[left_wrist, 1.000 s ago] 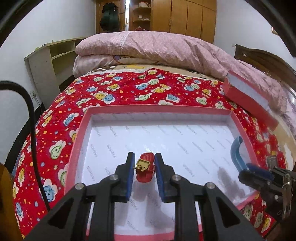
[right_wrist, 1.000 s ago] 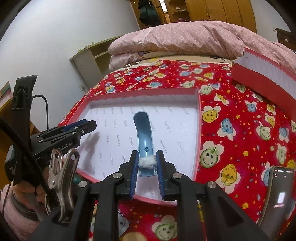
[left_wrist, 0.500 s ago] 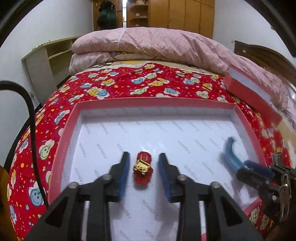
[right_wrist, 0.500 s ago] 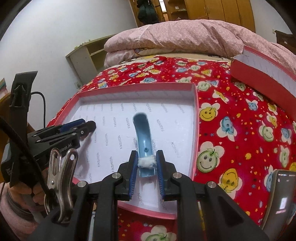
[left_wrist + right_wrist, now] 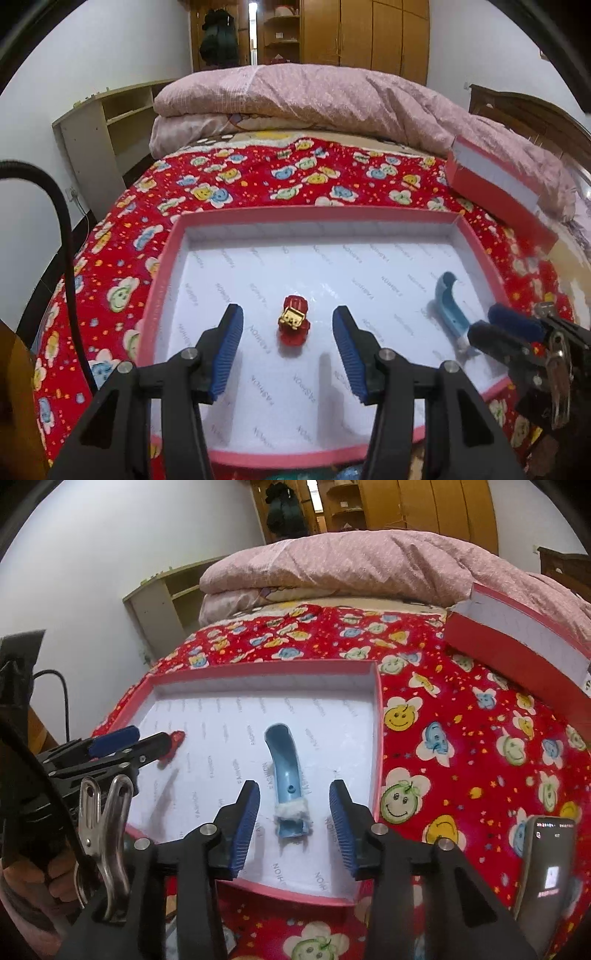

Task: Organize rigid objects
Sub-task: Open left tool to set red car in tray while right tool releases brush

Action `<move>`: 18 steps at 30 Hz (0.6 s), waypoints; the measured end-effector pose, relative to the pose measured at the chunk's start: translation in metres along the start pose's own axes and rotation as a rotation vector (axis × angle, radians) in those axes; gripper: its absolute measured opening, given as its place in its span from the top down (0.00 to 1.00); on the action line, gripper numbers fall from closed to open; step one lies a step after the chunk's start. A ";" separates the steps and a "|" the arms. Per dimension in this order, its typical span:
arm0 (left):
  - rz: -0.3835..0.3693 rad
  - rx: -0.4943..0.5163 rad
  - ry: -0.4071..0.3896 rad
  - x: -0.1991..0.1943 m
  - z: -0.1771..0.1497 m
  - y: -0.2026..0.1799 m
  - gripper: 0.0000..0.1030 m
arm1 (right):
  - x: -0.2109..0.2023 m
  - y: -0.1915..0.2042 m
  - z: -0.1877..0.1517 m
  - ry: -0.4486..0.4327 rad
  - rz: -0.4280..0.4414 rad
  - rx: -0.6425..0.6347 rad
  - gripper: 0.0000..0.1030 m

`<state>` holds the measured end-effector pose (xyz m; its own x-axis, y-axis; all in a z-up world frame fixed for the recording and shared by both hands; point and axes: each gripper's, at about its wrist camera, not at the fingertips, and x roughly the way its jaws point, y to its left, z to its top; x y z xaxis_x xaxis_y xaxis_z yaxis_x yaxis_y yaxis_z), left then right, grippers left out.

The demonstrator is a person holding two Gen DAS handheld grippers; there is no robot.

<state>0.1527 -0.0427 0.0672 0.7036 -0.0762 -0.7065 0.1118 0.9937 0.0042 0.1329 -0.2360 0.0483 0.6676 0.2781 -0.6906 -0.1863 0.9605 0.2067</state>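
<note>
Both tools, the left tool (image 5: 288,350) and right tool (image 5: 293,825), are standing open after widening, straddling a red toy (image 5: 294,325) and blue curved piece (image 5: 286,771) lying untouched inside the pink box (image 5: 314,216) near the bed's front edge.

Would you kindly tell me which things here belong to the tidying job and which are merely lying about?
Job:
- shallow pink cardboard box tray
- small red and gold toy, lying inside it
- curved light-blue plastic piece, lying inside it

Lying about:
- pink box lid
- dark phone
- folded pink quilt
</note>
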 end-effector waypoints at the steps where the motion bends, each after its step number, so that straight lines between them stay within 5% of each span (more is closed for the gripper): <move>1: -0.001 0.001 -0.003 -0.003 0.000 0.000 0.48 | -0.003 0.000 0.001 -0.002 0.003 0.005 0.61; 18: 0.018 0.031 -0.043 -0.075 -0.044 -0.012 0.45 | -0.054 0.027 -0.034 -0.011 0.087 -0.050 0.57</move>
<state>0.0678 -0.0450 0.0887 0.7354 -0.0623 -0.6748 0.1202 0.9920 0.0395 0.0672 -0.2249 0.0672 0.6549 0.3610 -0.6639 -0.2800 0.9319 0.2306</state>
